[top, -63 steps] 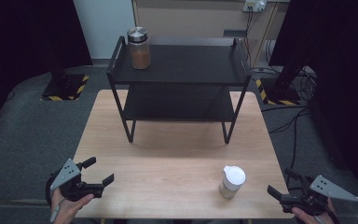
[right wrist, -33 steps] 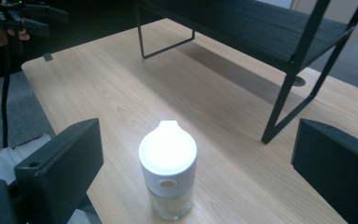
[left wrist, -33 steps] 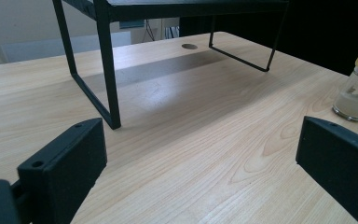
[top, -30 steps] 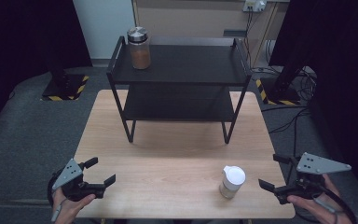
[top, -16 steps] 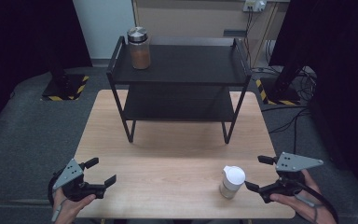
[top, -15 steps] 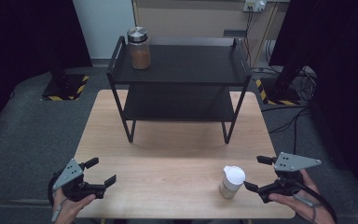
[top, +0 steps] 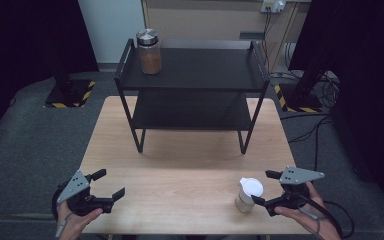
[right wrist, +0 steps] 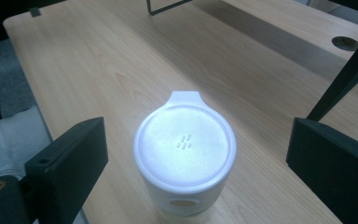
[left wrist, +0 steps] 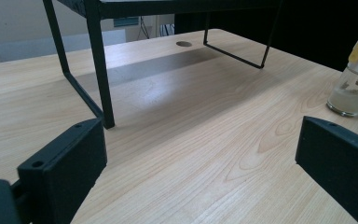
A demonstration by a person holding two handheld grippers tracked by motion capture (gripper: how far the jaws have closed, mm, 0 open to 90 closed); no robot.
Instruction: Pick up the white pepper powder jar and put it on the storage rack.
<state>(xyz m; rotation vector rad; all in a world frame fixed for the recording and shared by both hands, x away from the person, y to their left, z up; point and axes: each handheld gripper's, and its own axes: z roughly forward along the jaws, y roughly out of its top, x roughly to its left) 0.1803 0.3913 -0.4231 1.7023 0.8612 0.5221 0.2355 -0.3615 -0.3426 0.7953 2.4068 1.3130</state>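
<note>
Wooden table, right claw moved to white-lidded jar, closing

Left hand sat at the near-left corner of the table, palm wrapped round the left gripper, forearm coming in over the near edge. Jaws stood wide apart, pointing across the table toward its right side, nothing between them; the left gripper view showed both jaws low over the tabletop. Right hand was at the near-right corner, holding the right gripper aimed toward the table's left. Its jaws had just been closing but were spread, gaps visible on both sides in the right gripper view, pads touching nothing.
</note>
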